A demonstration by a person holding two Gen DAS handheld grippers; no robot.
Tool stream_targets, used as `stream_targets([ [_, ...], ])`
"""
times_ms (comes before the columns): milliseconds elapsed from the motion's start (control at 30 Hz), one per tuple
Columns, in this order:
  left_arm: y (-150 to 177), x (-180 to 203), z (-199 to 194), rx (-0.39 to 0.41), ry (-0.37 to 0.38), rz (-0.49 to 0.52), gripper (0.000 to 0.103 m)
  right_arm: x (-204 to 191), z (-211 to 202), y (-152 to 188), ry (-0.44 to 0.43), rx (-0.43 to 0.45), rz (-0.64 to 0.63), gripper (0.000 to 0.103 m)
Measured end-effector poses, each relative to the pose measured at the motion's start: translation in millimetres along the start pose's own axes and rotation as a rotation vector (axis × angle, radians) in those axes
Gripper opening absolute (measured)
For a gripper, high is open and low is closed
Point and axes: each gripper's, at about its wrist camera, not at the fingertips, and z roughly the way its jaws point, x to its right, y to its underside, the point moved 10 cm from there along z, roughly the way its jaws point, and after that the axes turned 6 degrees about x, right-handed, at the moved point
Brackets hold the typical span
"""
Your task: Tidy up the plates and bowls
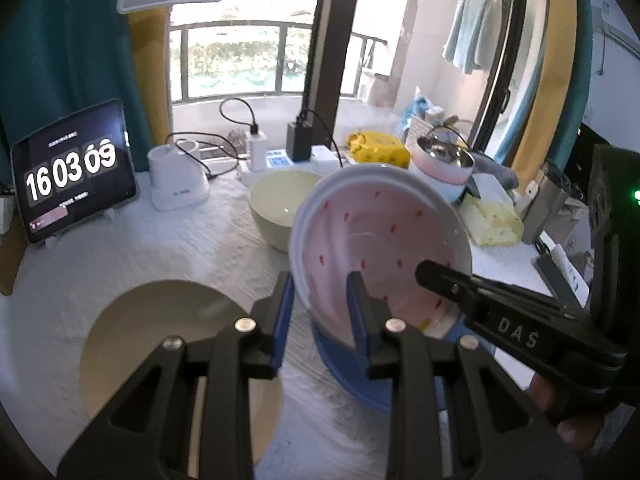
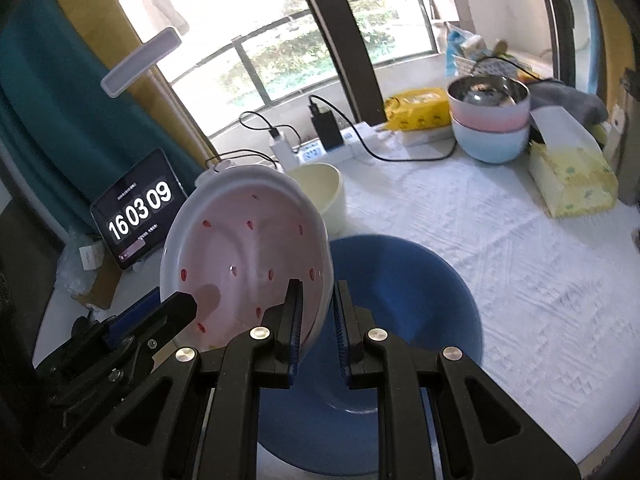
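Both the left gripper (image 1: 320, 312) and the right gripper (image 2: 316, 320) pinch the rim of the pink bowl (image 1: 376, 248), tilted above the blue plate (image 2: 400, 300) (near the cream bowl (image 1: 280, 200)). Next, I judge, one gripper must let go before stacking.

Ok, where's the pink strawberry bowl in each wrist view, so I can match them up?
Left wrist view: pink bowl sits centre-right, tilted, its rim between the left gripper fingers, above the blue plate.
Right wrist view: the bowl is left of centre, tilted, its rim between the right gripper fingers, with the blue plate behind.
Shared landmark: the clock tablet.
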Motion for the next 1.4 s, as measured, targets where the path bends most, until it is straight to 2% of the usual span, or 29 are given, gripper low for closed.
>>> stream_targets([
  [567, 30, 32, 24, -0.090, 0.001, 0.053, 0.028, 43, 0, 24, 0.045, -0.069, 0.031, 0.017],
  [833, 42, 38, 32, -0.127, -0.011, 0.070, 0.028, 47, 0, 28, 0.078, -0.085, -0.034, 0.020],
  [967, 48, 41, 37, -0.147, -0.009, 0.069, 0.028, 49, 1, 30, 0.086, -0.098, -0.055, 0.026],
  [1300, 45, 38, 37, -0.146, -0.024, 0.062, 0.029, 44, 7, 32, 0.116, -0.112, -0.143, 0.030],
  [1400, 42, 36, 35, -0.138, -0.012, 0.051, 0.029, 41, 6, 31, 0.102, -0.111, -0.153, 0.031],
])
